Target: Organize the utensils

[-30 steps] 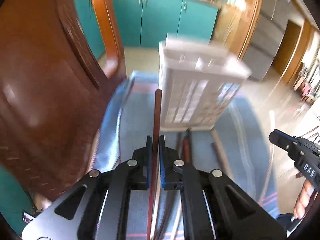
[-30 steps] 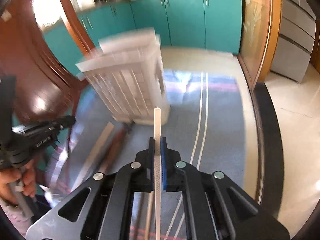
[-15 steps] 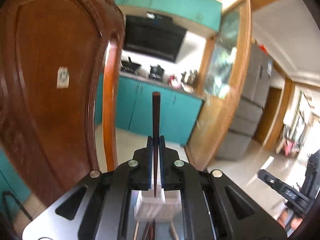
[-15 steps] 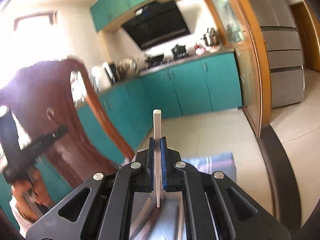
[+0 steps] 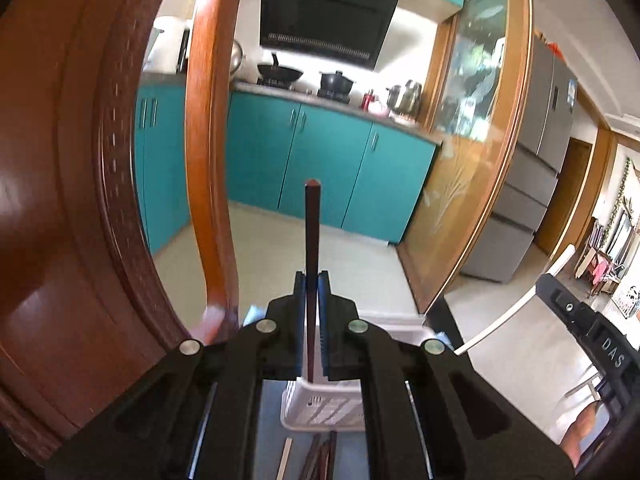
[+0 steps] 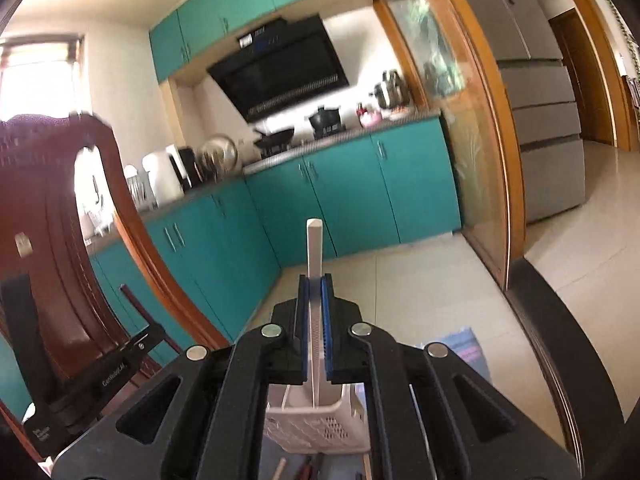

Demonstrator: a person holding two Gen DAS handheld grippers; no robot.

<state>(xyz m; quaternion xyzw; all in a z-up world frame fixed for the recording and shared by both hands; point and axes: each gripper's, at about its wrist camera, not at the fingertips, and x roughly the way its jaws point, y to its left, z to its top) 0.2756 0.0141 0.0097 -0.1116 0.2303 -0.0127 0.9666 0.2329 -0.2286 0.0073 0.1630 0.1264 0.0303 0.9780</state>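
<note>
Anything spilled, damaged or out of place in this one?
Nothing spilled or broken. A few chopsticks still lie loose on the blue cloth in front of the white basket, not yet put away. Each gripper is shut on one: left dark chopstick, right white chopstick.

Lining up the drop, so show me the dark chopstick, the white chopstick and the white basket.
dark chopstick (image 5: 311, 232): left wrist view, on its shaft above the tongs.
white chopstick (image 6: 314, 248): right wrist view, on its shaft above the tongs.
white basket (image 6: 320, 432): right wrist view, on its perforated front wall.
</note>
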